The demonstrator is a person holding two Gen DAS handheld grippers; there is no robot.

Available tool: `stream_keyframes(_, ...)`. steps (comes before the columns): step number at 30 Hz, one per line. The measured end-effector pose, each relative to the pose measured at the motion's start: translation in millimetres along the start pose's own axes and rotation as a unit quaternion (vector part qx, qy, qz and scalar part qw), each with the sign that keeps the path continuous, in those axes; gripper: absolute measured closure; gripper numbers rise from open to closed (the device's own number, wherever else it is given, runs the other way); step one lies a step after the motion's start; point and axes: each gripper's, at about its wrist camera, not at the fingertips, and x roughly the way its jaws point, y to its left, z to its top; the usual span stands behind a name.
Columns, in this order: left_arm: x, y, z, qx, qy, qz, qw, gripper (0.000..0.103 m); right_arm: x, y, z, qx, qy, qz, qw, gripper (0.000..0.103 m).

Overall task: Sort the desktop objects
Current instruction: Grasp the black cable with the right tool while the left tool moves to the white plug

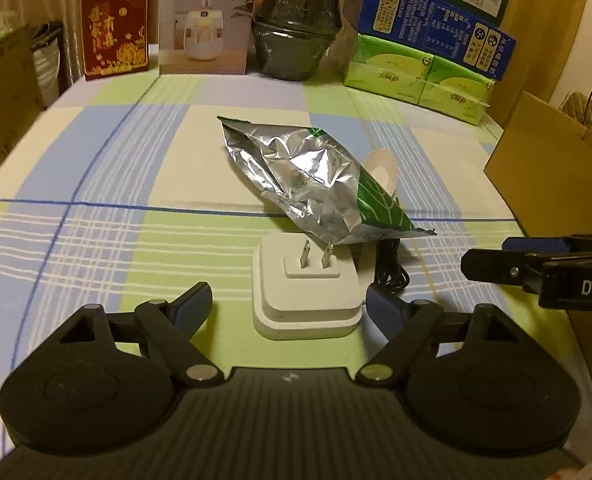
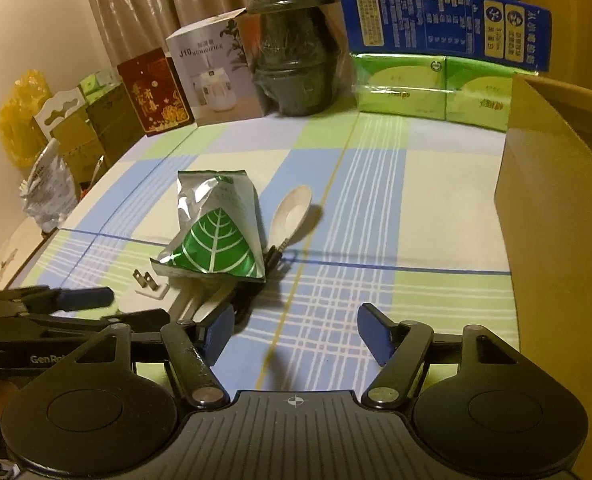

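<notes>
A white plug charger (image 1: 305,292) lies prongs-up on the checked tablecloth, between the fingers of my open left gripper (image 1: 288,304); the pads stand beside it without clamping. Behind it rests a crumpled silver and green foil bag (image 1: 311,180), partly covering a white spoon (image 1: 381,168) and a black cable (image 1: 391,272). My right gripper (image 2: 296,332) is open over bare cloth, empty, just right of the left gripper (image 2: 138,304). In the right wrist view the bag (image 2: 216,232), spoon (image 2: 294,210), charger (image 2: 148,286) and cable (image 2: 252,292) lie ahead and to the left.
Along the table's far edge stand a red box (image 1: 114,24), a humidifier box (image 1: 206,16), a plastic-wrapped black pot (image 1: 296,24), green tissue packs (image 1: 415,76) and a blue box (image 1: 431,20). A tall cardboard box (image 2: 555,200) stands at the right.
</notes>
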Motion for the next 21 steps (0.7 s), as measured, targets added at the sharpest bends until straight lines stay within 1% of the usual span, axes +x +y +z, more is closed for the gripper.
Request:
stream_keyframes(4,3,-1,1,0.007,-0.002,-0.001,1.0,0.024,3,2,-1,-0.001,0.008,0.002,1.0,0.036)
stream_keyframes(10,13,-5,1,0.019,0.004,-0.003,0.9998,0.027,7,9,-3,-0.01,0.015,0.009,1.0,0.036)
stream_keyframes(11,14,-5,2,0.021,0.004,-0.005,0.9998,0.029,8,10,-3,-0.012,0.015,0.008,1.0,0.036)
stream_keyframes(14,15,-4,2,0.025,0.003,-0.004,0.9997,0.042,11,12,-3,-0.011,0.015,0.005,1.0,0.037)
stream_keyframes(18,10,4,1,0.024,0.006,0.002,0.9997,0.043,18,16,-2,-0.014,0.015,0.006,1.0,0.042)
stream_keyframes(21,4,13,0,0.022,0.009,0.016,0.9996,0.043,26,22,-2,-0.023,0.02,0.008,1.0,0.047)
